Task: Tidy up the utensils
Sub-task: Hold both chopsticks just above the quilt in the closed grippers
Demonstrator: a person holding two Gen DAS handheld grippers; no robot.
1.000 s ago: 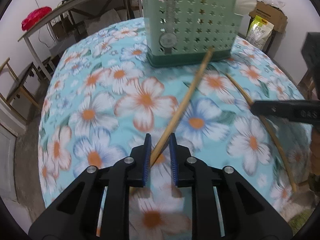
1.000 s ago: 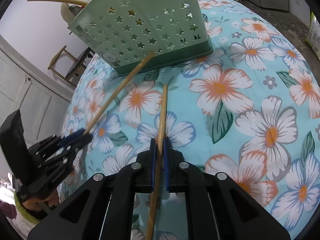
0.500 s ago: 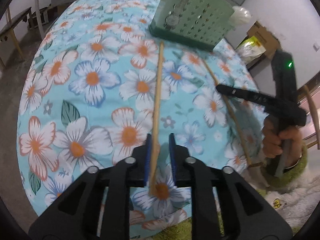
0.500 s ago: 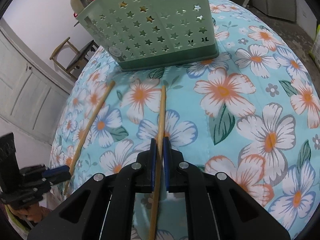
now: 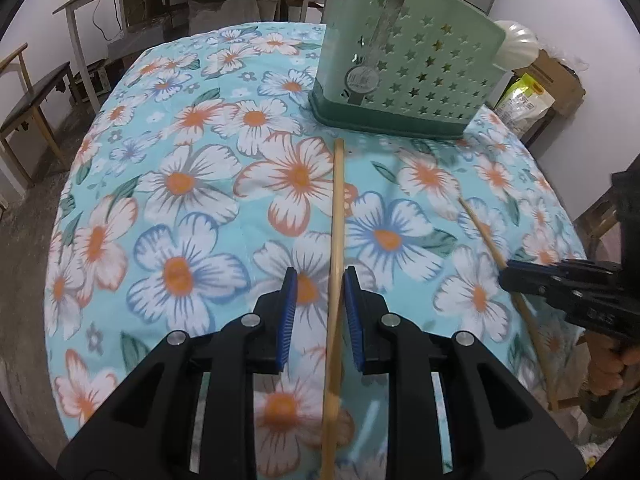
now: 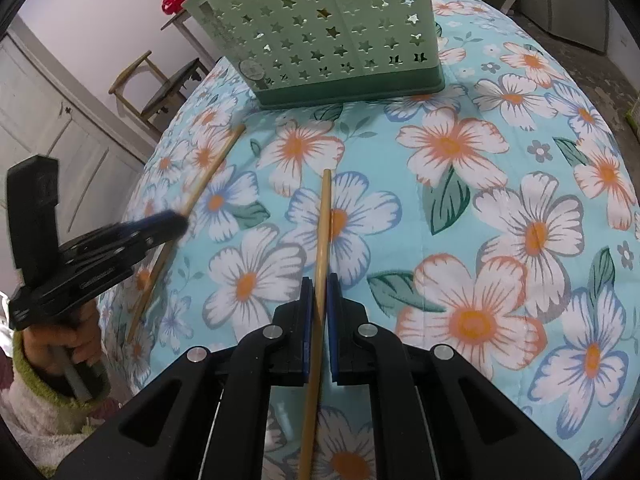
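The worktop under a turquoise flowered cloth (image 5: 168, 216) carries a pale green plastic utensil basket with star holes (image 5: 404, 76) at its far side. Two thin wooden chopsticks lie before it. The left gripper (image 5: 320, 292) has released jaws around one chopstick (image 5: 338, 208); the right gripper (image 6: 319, 304) clenches the other (image 6: 324, 216). They seem light, stiff and smooth, best gripped near the middle.

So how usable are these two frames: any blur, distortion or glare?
Left wrist view: strong fisheye bulge with dark corners, the tablecloth sharp, and the chopstick smeared only near the bottom edge. Right wrist view: same bulge, the left tongs motion-blurred at the tips, the green holder crisp. Lighting is flat and even in both, with no glare.
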